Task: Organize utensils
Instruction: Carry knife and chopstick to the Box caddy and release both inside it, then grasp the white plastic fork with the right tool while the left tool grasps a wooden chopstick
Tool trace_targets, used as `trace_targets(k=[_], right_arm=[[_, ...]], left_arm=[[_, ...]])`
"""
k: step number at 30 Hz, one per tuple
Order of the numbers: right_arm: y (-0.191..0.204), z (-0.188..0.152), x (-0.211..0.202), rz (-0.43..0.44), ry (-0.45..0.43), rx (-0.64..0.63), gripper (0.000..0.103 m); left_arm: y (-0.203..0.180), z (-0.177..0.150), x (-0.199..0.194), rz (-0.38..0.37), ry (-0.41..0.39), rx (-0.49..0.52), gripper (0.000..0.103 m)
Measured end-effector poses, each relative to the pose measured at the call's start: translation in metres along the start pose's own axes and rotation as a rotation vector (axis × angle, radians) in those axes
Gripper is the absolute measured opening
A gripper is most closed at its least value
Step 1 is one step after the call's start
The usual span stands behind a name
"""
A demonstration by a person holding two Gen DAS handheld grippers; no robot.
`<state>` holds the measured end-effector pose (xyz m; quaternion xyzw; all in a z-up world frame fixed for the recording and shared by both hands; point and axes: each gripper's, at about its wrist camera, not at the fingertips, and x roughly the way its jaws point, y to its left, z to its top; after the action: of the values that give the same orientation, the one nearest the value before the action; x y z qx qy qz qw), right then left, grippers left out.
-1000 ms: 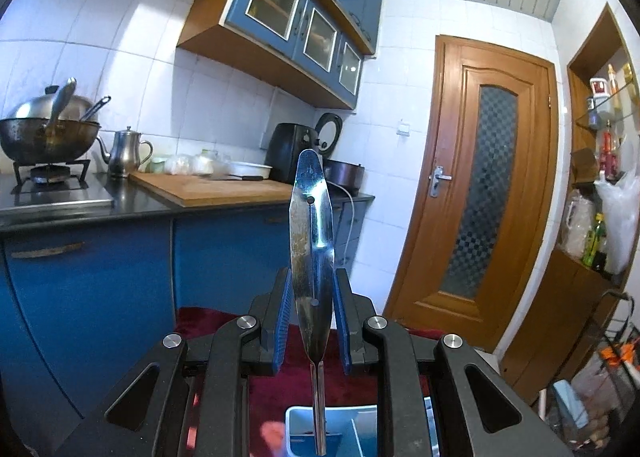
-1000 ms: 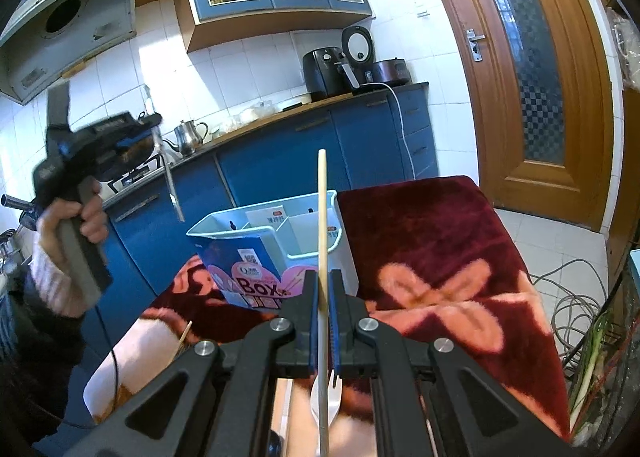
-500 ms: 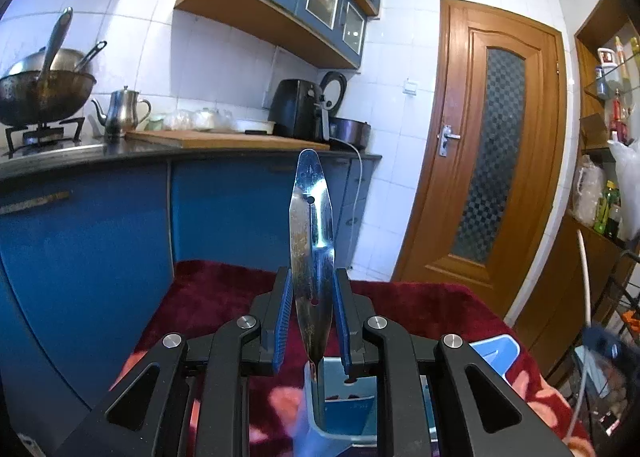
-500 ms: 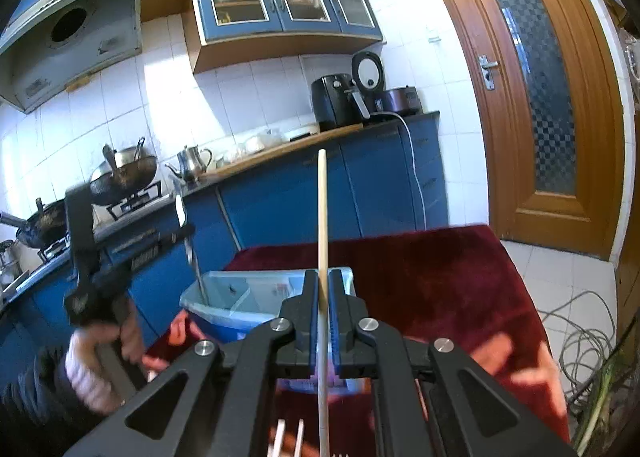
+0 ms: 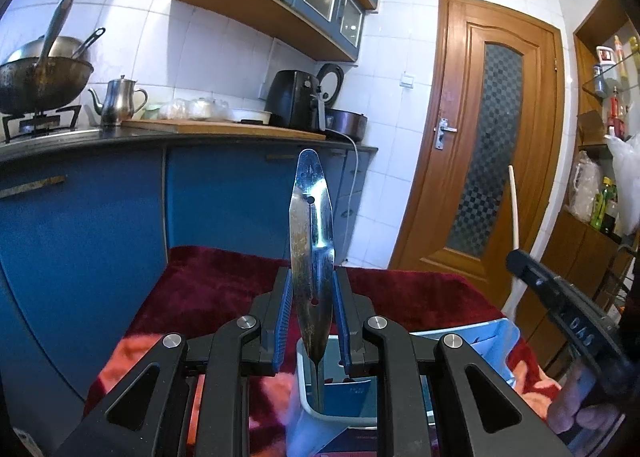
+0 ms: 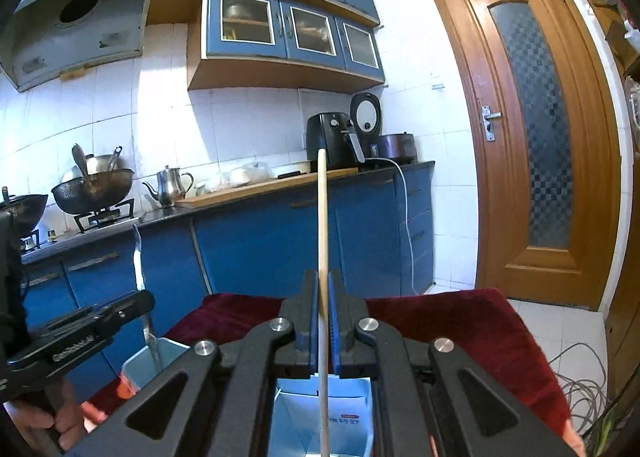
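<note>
At the bottom centre, my left gripper clamps a metal utensil handle upright, its lower end inside the light-blue box. My right gripper pinches a thin wooden stick over that box, which sits on a dark red cloth. Beyond: blue cabinets, black countertop, wooden door at right.

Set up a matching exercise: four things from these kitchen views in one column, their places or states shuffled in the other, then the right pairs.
1. metal utensil
2. pale stick
3. wok
4. kettle

A. on the gas burner
B. upright in the right gripper
C. on the counter beside the cutting board
D. clamped in the left gripper, lower end in the blue box

Pairs: 1-D, 2-B, 3-A, 4-C
</note>
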<state>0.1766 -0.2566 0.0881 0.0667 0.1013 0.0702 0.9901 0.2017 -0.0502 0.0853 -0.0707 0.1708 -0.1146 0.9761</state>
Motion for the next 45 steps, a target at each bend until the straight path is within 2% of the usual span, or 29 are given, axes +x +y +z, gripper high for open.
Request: trace_targets(k=[7, 8, 11, 13, 18, 24, 31, 41, 45], right_arm=[[0.004, -0.017, -0.003, 0.005, 0.053, -0.044, 0.007], [0.004, -0.018, -0.003, 0.003, 0.061, -0.043, 0.008], [0.003, -0.019, -0.006, -0.002, 0.077, -0.052, 0.026], [0.003, -0.019, -0.008, -0.007, 0.072, -0.056, 0.029], [-0.001, -0.011, -0.023, -0.012, 0.046, -0.031, 0.036], [-0.006, 0.001, -0.048, -0.029, 0.013, -0.008, 0.040], [-0.011, 0.015, -0.082, -0.043, 0.023, 0.026, 0.040], [0.002, 0.004, -0.124, -0.040, 0.129, 0.003, 0.040], [0.002, -0.010, -0.135, -0.030, 0.209, 0.028, 0.040]], left_arm=[[-0.001, -0.005, 0.003, -0.014, 0.026, 0.006, 0.021], [0.000, -0.005, 0.003, -0.020, 0.035, 0.002, 0.021], [-0.001, -0.003, 0.001, -0.023, 0.047, 0.000, 0.026], [-0.003, -0.003, -0.003, -0.021, 0.043, 0.006, 0.039], [-0.009, 0.000, -0.019, -0.030, 0.032, 0.035, 0.044], [-0.010, 0.006, -0.044, -0.040, 0.035, 0.035, 0.046], [-0.005, 0.008, -0.074, -0.042, 0.079, 0.026, 0.046], [0.001, -0.006, -0.107, -0.024, 0.158, 0.073, 0.047], [0.008, -0.016, -0.116, -0.020, 0.201, 0.049, 0.047]])
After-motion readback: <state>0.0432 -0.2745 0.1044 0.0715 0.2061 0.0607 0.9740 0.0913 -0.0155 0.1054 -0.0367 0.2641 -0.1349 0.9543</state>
